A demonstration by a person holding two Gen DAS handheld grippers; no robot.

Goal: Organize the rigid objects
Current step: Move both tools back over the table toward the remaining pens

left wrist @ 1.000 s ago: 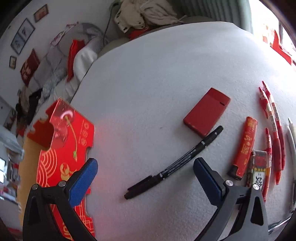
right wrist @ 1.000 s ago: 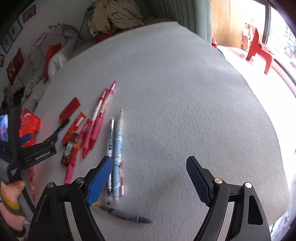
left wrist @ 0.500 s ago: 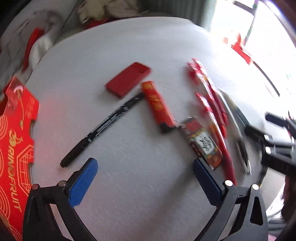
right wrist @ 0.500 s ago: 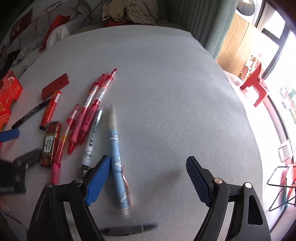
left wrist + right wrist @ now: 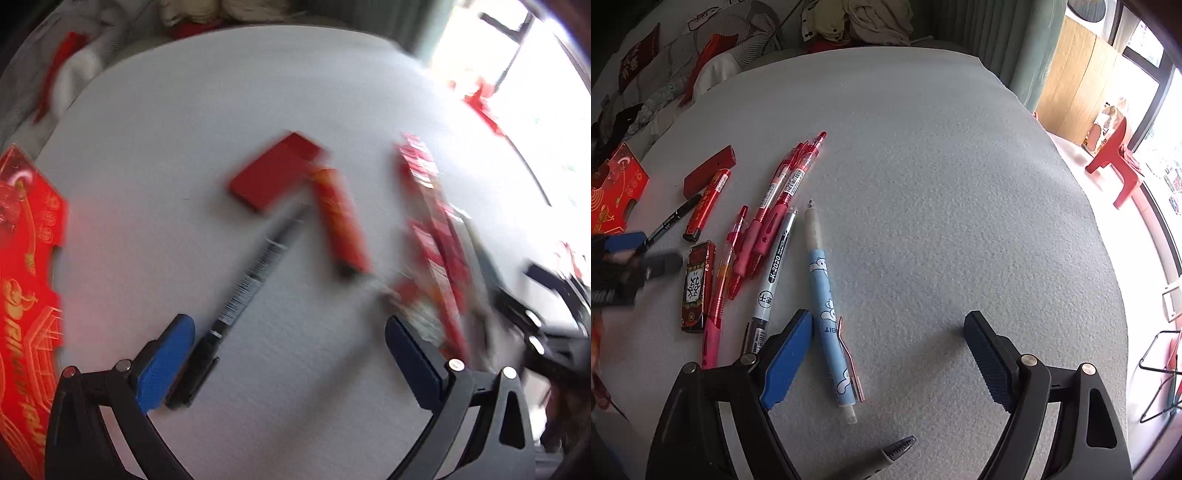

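- While opening, right gripper wide, nothing gripped; blue pen on the cloth just inside its left pad.
- Left gripper wide open, empty; black marker with its near end beside the left pad.
- Beyond: red case, red tube, red pens, grey pen, dark packet.
- Far left: red card at the cloth's edge.
- Left view blurred.

Approx 4 red pens, 1 blue pen, 1 black marker — 2 hand-held grippers.
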